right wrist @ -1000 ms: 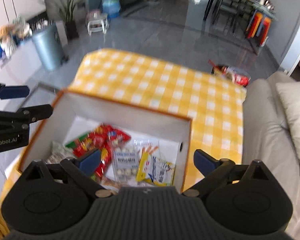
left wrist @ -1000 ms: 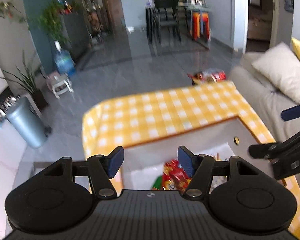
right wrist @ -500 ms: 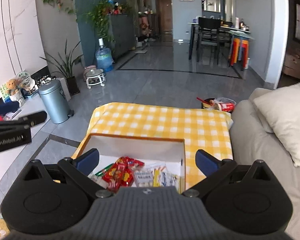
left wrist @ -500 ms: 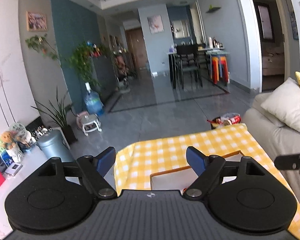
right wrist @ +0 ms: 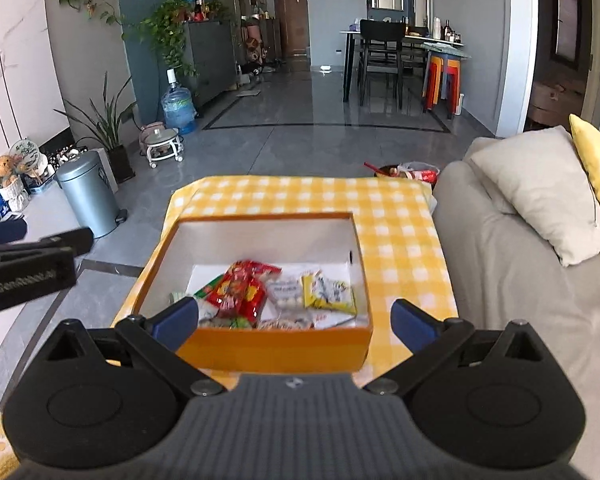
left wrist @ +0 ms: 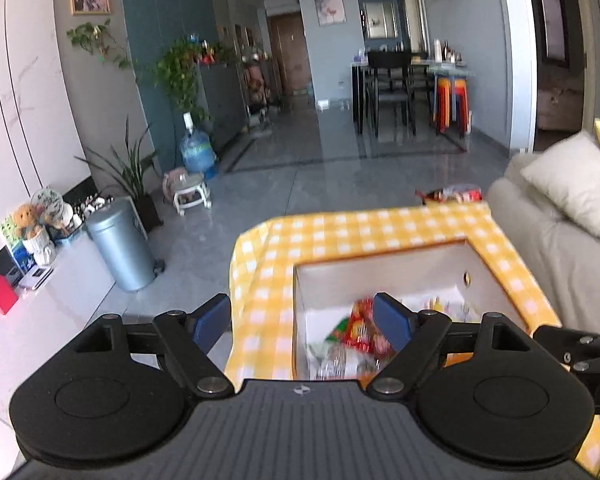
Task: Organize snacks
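An orange box [right wrist: 284, 346] with a white inside stands on the yellow checked tablecloth [right wrist: 384, 204]. It holds several snack packs: a red pack [right wrist: 242, 288], a yellow pack [right wrist: 328, 290] and a clear pack of white sweets [right wrist: 286, 292]. The box also shows in the left wrist view [left wrist: 384, 276], with the red pack [left wrist: 360, 326] inside. My right gripper [right wrist: 294, 322] is open and empty, held above the box's near wall. My left gripper [left wrist: 302, 320] is open and empty, over the box's left edge.
A grey sofa [right wrist: 512, 280] with a beige pillow [right wrist: 540, 188] runs along the table's right side. A bin of wrappers [right wrist: 412, 172] sits beyond the far table edge. A metal trash can [right wrist: 86, 196] and a low white cabinet [left wrist: 48, 304] stand on the left.
Both grippers have pulled back and tilted: they first looked up into the room, then down again, so the whole box now shows. Both stay open and empty.
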Tool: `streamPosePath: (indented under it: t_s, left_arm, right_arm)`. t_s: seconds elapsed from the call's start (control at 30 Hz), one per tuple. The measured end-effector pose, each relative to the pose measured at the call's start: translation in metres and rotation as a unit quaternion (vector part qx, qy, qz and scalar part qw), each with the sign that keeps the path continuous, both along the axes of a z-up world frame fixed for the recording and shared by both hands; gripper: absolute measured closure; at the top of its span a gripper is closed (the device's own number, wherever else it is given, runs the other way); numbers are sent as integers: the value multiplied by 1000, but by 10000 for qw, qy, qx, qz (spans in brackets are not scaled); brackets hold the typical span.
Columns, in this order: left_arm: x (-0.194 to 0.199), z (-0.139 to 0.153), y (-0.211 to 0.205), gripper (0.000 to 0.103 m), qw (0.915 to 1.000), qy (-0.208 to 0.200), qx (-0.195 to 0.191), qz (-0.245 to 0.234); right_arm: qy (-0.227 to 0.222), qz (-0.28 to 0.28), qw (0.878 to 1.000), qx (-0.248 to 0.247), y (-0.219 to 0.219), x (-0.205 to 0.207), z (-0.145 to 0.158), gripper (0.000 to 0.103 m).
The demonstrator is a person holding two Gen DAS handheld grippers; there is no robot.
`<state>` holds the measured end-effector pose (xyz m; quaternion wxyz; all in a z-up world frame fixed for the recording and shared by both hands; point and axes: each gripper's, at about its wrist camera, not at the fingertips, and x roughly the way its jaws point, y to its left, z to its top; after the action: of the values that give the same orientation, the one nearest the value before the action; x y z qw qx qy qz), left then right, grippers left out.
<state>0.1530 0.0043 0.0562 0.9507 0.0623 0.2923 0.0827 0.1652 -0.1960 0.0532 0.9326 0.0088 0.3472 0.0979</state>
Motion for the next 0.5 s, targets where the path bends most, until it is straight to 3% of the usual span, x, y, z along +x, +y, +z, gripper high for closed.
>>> streamPosePath:
  t_s: [0.2, 0.5]
  left_arm:
    - [-6, -18, -3, 9, 9985, 550, -80, 12]
    - [-12, -34, -3, 9, 9950, 941, -344, 1]
  right_arm:
    - [178, 2, 9998, -45, 5, -1, -10, 4]
    - [376, 0, 9992, -151, 7, 3, -20, 4]
